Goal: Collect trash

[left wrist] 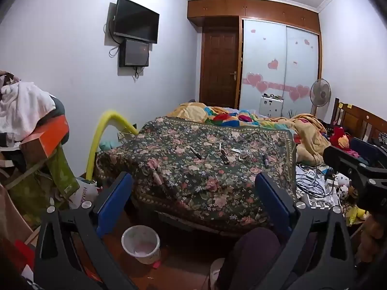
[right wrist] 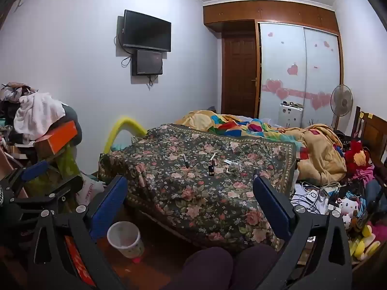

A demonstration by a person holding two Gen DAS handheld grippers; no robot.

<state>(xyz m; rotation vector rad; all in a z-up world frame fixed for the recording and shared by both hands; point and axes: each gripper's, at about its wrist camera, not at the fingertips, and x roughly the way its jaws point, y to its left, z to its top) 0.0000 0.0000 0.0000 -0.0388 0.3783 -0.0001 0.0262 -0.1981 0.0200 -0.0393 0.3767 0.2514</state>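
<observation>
Hovering short of the bed, before any pickup: left gripper (left wrist: 193,200) spread wide and empty, blue pads framing the floral blanket (left wrist: 193,166); right gripper (right wrist: 191,205) likewise splayed, nothing between its pads. Judged as the opening step, approach and target choice, no trash yet grasped.

Located relative to the floral blanket: small litter scattered on its top, toward the far half. Black pen-like stick (right wrist: 186,161) nearest the left edge, long axis running near-to-far, slightly slanted. Small dark block (right wrist: 211,170) just right of it, long axis also near-to-far, with a pale stick (right wrist: 212,156) just beyond, tilted rightward at its far end. Crumpled wrapper-like cluster (right wrist: 234,166) farther right; exact nature too small to tell.

Below the blanket's near-left corner, on the floor: white bin (left wrist: 141,244), upright, mouth open upward.

Next move, as a judgement: reaching forward over the blanket, aligning pads across a stick's short axis, closing, then carrying to the bin.
</observation>
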